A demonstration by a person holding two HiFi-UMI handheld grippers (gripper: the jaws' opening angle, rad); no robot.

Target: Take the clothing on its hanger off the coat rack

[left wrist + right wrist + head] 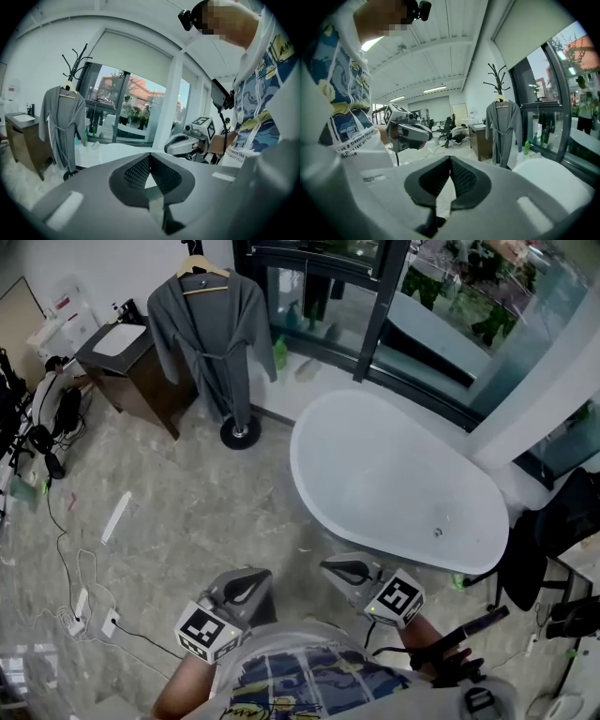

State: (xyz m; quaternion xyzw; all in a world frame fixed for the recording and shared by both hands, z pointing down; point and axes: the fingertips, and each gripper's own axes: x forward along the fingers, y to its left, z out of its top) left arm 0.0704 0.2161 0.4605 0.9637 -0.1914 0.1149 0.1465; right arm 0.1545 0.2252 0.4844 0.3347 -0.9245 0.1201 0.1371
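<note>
Head view: I see my left gripper (251,577) and right gripper (345,568) hovering on the near side of the bathtub (394,474). The grey robe (208,329) on its hanger (202,276) hangs on the coat rack (240,432), beyond the tub's far-left end.

Left gripper view: jaws pressed together, nothing between them.

Right gripper view: jaws likewise closed and empty.

a white oval bathtub (403,474) stands on the grey marble floor (187,512), beside tall dark-framed windows (469,315). a green bottle (279,352) sits near the glass. at left, a dark wooden cabinet (141,390) carries a white basin (119,338). a white power strip (110,621) with cables lies on the floor. a black chair (553,531) stands at right.
</note>
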